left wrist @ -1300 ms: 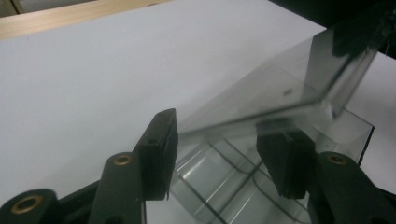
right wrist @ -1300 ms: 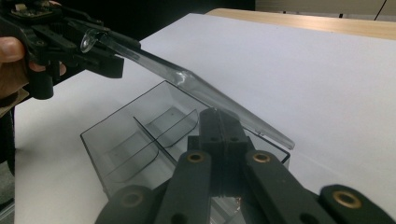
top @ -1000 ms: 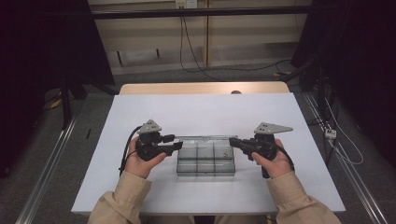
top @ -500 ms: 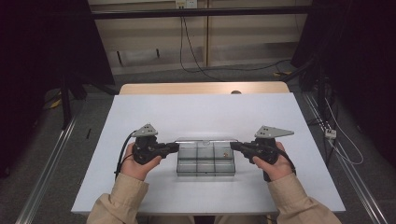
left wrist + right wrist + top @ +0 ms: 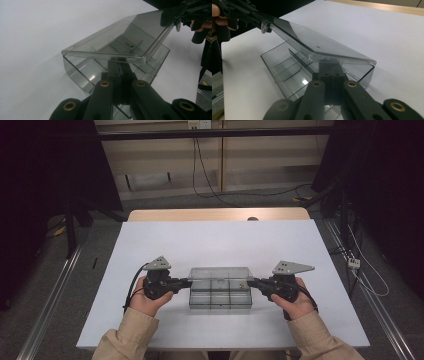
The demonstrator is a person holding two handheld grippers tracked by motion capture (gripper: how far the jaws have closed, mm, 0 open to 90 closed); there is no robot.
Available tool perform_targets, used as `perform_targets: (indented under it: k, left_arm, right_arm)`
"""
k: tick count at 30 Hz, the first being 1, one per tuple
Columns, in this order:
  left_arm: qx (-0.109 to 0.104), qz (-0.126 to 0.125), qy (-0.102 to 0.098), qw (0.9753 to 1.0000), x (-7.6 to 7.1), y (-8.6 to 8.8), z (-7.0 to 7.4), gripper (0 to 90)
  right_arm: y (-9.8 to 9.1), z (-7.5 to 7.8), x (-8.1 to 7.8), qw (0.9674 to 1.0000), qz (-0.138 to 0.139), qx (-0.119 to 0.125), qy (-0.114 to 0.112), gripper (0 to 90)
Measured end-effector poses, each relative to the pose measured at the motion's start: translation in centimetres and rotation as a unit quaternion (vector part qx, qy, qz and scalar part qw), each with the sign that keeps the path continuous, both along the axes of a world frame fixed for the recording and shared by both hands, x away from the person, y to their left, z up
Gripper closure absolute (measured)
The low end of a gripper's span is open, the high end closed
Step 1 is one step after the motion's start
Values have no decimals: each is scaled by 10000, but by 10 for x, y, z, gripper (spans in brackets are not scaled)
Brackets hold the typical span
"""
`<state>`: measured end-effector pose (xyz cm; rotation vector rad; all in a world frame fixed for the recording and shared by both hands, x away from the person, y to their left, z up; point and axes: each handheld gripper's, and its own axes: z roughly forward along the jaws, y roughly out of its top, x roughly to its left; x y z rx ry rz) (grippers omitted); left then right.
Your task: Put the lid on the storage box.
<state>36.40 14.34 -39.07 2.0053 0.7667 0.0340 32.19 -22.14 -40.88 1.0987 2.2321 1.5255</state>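
Left gripper view: left gripper (image 5: 119, 72), jaws just closed, and right gripper (image 5: 331, 65) each pinch an end of the lid (image 5: 117, 42), half-raised over its clear box (image 5: 220, 298) mid-table; next, lift evenly.

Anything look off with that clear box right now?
Nothing damaged or spilled. The clear lid is raised at a tilt over the compartment box, with the left gripper and right gripper shut at its ends.
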Motion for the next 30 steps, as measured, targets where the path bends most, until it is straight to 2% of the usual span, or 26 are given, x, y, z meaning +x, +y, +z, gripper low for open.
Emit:
perform_targets:
  k: [10,22,30]
  left_arm:
    - [138,-30,-15,9999,-6,3,-2,900]
    - [122,-4,-34,9999,-11,7,-6,900]
    - [171,-56,39,9998,-15,8,-10,900]
  right_arm:
    - [-3,-6,-6,10000,19,22,40,900]
    - [-4,-10,-9,9999,40,27,88,900]
    - [-3,-14,-14,9999,80,-39,113,900]
